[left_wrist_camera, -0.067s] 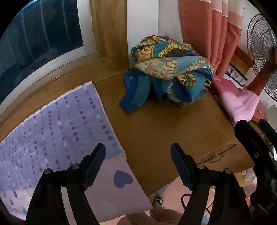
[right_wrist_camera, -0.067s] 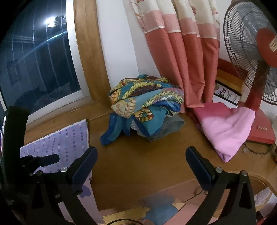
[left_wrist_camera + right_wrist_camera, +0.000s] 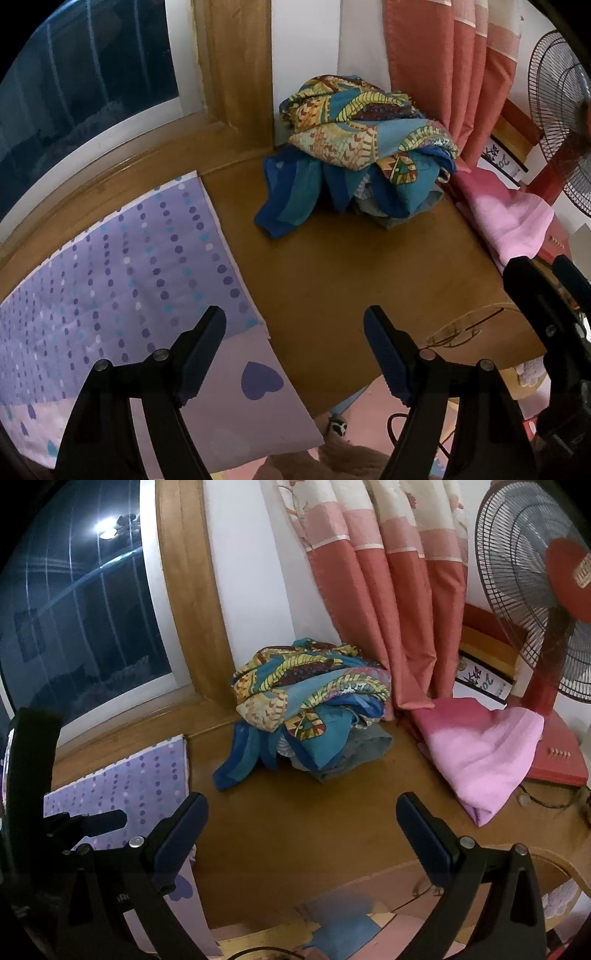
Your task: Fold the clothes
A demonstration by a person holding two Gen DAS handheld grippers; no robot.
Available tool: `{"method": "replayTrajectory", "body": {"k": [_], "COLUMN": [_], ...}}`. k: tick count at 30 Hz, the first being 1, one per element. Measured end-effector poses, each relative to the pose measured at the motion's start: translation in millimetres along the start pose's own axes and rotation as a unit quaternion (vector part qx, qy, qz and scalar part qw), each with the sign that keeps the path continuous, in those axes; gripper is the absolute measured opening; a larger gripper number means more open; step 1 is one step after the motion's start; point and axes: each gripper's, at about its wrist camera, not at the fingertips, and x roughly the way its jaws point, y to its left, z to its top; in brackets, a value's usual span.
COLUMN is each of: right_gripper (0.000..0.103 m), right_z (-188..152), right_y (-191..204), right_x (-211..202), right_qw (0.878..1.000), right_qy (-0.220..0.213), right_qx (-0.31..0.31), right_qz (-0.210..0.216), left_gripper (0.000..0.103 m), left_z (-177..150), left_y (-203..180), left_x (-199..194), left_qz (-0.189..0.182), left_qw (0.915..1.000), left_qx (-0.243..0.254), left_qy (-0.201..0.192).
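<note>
Both hand-held grippers hang over the near edge of the desk [image 3: 332,295] with nothing in them; the left hand-held gripper [image 3: 295,347] has its fingers wide apart, and the right hand-held gripper [image 3: 301,834] is wide too.

Straight ahead of them, by the far edge where the wall meets the curtain [image 3: 388,609], sits a pile of clothes [image 3: 365,147]; it is a bunched-up heap, not flat and not neat; a bright patterned cloth lies on top, and a blue cloth [image 3: 284,206] spills out low on the left side toward the grippers.

That blue flap is the nearest bit of the pile; it points toward the near left, so I think the left gripper has the shorter way to it, though both are still well apart from it.

A pink cloth [image 3: 476,753] lies at the right end of the desk, near the fan [image 3: 535,602]; it looks partly doubled over, but I cannot tell if it is folded.

A purple dotted sheet [image 3: 122,280] lies flat on the left end and hangs over the near edge.

The scene fits a heap waiting to be folded, or leftovers with some work done.
</note>
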Motion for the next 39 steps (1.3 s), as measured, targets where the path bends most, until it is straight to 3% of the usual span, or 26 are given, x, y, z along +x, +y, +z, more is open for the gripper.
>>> {"method": "replayTrajectory", "body": {"k": [23, 39], "right_gripper": [0.103, 0.103], "right_z": [-5, -6], "right_y": [-4, 3], "right_x": [-12, -12], "right_qw": [1.0, 1.0], "right_qy": [-0.005, -0.003], "right_qx": [-0.004, 0.004], "right_qz": [-0.008, -0.024], "left_gripper": [0.079, 0.079], "left_z": [-6, -5], "left_y": [-2, 1], "left_x": [-13, -10], "left_qz": [-0.01, -0.028], "left_qw": [0.9999, 0.9995], "left_qx": [-0.008, 0.012], "left_qy": [-0.006, -0.009]}}
